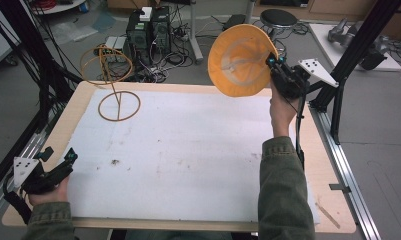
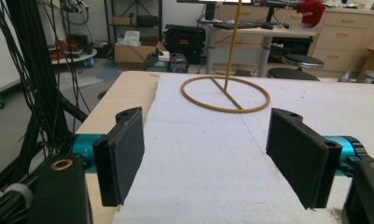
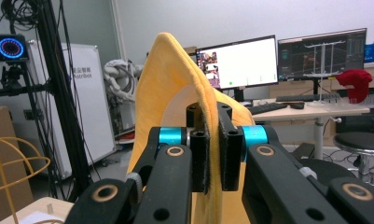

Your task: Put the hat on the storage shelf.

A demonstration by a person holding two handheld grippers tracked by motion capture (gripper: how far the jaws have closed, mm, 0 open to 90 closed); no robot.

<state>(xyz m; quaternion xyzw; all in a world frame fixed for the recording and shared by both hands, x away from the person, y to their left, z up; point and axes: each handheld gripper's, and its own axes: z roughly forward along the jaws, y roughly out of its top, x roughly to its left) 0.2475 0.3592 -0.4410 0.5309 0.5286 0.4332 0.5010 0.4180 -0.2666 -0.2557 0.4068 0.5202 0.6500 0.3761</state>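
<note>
In the high view, your right gripper [image 1: 274,61] is raised above the far right part of the worktop [image 1: 53,135] and pinches the rim of a yellow hat [image 1: 238,60], which hangs in the air with its inside turned to the camera. A wire hat stand [image 1: 113,85] is at the far left corner, on the white sheet [image 1: 188,150]. Your left gripper [image 1: 63,167] rests at the near left corner, well apart from the stand. On the floor behind the worktop lie computers and many cables.

In the left gripper view, the jaws are spread wide with only the white sheet between them. The ring base of the wire hat stand [image 2: 225,93] is ahead, and nothing stands in the way.

In the right gripper view, the jaws are pressed together on the yellow hat [image 3: 175,93]. Behind it are two monitors [image 3: 278,58] on a desk, and a white panel [image 3: 89,112] at the left carries writing too small to read surely.
</note>
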